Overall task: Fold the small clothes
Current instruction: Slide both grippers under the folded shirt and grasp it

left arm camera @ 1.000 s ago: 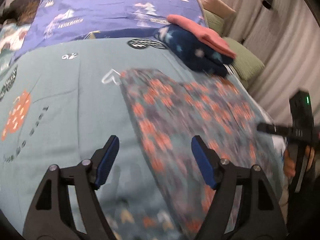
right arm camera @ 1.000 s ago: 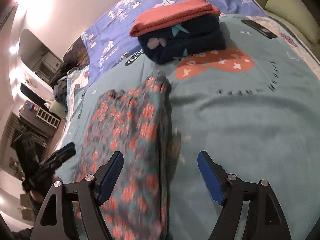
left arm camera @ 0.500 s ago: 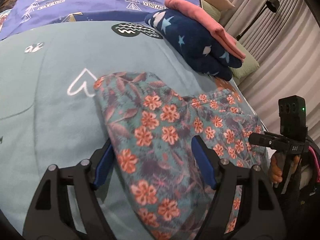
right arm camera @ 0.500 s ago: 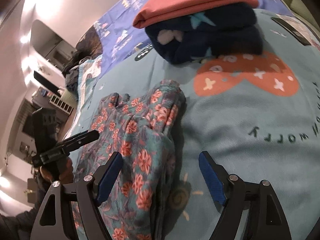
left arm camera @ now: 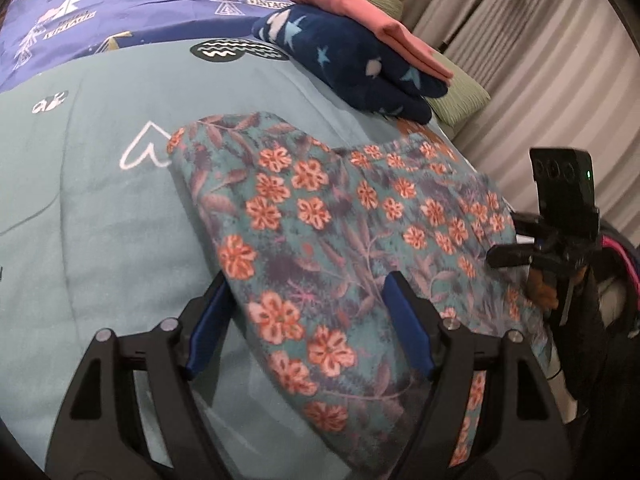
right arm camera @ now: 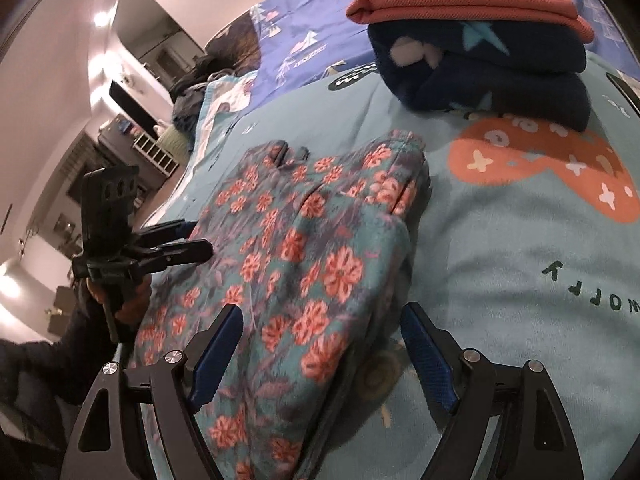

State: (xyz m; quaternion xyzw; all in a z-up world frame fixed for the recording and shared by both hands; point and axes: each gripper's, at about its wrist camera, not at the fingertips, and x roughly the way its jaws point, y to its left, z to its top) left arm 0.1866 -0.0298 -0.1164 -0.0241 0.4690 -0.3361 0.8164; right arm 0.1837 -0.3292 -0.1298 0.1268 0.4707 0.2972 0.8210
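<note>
Teal bedding (left arm camera: 100, 208) carries everything. Left tool (left arm camera: 308, 324) and right tool (right arm camera: 320, 352) both hang spread wide over the floral garment (left arm camera: 340, 240), which lies flat on the bed, gripping nothing. Soft, light fleece; likely best pinched at a doubled edge or corner.

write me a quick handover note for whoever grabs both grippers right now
Left gripper: open, fingers straddling the near end of the floral garment, gripping nothing.
Right gripper: open at the garment's other end, empty.
The garment lies part-folded on the teal blanket.
Done: navy star fleece and coral piece folded and stacked behind.
Left: finish folding the floral one, then probably stack it.
</note>
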